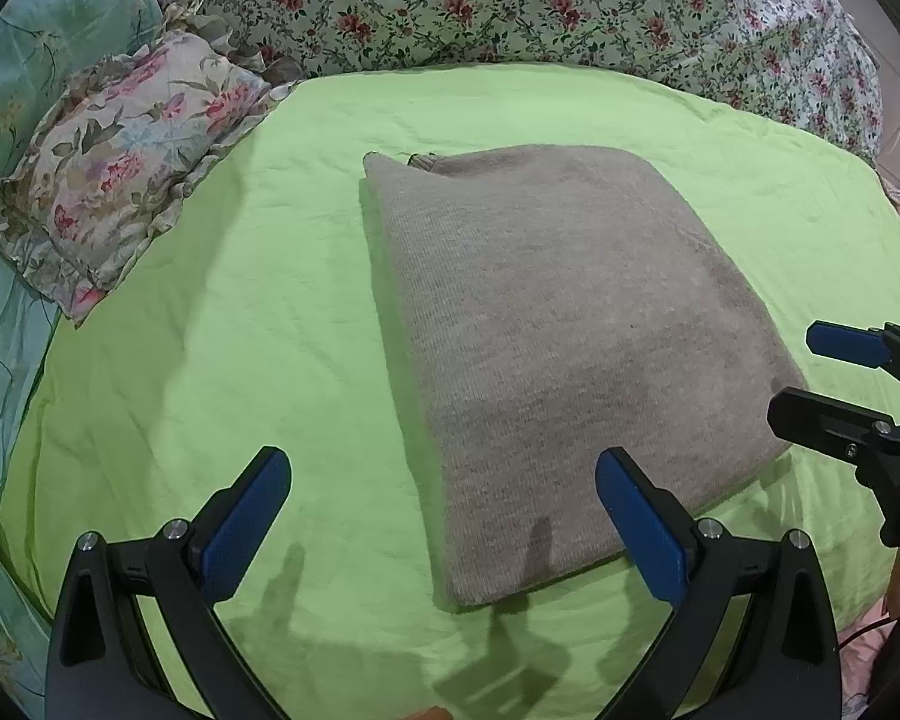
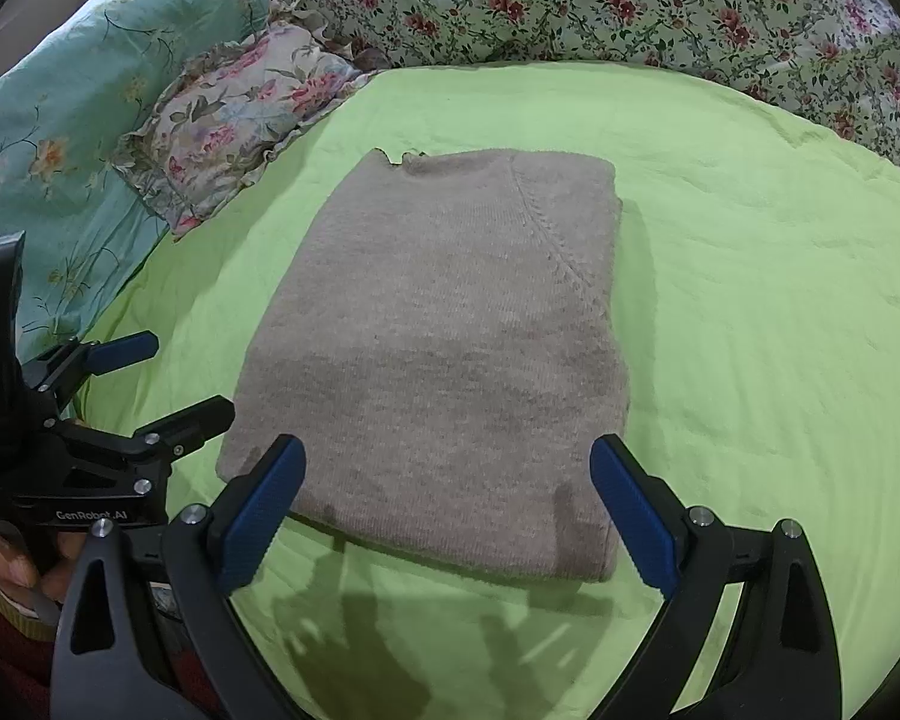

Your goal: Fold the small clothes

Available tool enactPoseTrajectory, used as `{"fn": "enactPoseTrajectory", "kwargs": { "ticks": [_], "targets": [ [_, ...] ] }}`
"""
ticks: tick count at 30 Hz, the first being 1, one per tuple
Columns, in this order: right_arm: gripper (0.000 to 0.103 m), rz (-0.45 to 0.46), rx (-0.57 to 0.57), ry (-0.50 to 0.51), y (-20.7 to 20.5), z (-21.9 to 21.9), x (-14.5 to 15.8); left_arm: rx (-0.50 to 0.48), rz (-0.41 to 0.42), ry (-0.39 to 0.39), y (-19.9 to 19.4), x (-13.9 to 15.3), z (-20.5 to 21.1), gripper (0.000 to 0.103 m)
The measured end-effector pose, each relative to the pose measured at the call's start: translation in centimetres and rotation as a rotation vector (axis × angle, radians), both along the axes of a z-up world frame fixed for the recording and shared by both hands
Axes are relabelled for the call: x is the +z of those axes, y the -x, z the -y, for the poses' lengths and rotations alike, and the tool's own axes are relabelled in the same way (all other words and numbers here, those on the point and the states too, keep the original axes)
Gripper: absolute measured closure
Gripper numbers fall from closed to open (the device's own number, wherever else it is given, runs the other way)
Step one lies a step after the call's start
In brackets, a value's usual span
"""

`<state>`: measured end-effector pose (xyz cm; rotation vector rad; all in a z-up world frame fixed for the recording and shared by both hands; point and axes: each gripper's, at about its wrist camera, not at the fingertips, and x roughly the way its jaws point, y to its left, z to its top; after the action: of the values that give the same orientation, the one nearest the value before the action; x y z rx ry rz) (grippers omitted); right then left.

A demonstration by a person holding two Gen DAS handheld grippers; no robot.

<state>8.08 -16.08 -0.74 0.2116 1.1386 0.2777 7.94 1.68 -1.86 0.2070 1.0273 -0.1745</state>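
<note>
Lying folded on the green sheet (image 1: 210, 330), the grey sweater (image 2: 444, 348) sits just ahead of both tongs: left gripper (image 1: 444, 516) and right gripper (image 2: 447, 504) spread wide, holding nothing.

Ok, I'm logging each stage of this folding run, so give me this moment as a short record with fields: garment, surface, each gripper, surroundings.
garment: grey knit sweater, folded into a compact rectangle, neckline at the far end
surface: light green sheet, sweater lying flat on it
left gripper: open, holding nothing, hovering at the sweater's near left corner
right gripper: open, holding nothing, hovering over the sweater's near edge
surroundings: frilled floral pillow far left, floral quilt beyond the sheet
stage: sweater looks folded; neither gripper touches it
</note>
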Motion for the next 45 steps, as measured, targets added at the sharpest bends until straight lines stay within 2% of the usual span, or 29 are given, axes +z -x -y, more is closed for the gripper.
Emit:
{"fn": "enactPoseTrajectory", "kwargs": {
  "ticks": [8,45],
  "targets": [
    [0.007,0.011,0.004,0.001,-0.3,-0.1,0.3,-0.010,0.027,-0.009,-0.1,0.4,0.3,0.001],
    [0.007,0.022,0.016,0.011,-1.9,0.4,0.8,-0.025,0.024,-0.019,-1.7,0.4,0.3,0.001]
  ]
}}
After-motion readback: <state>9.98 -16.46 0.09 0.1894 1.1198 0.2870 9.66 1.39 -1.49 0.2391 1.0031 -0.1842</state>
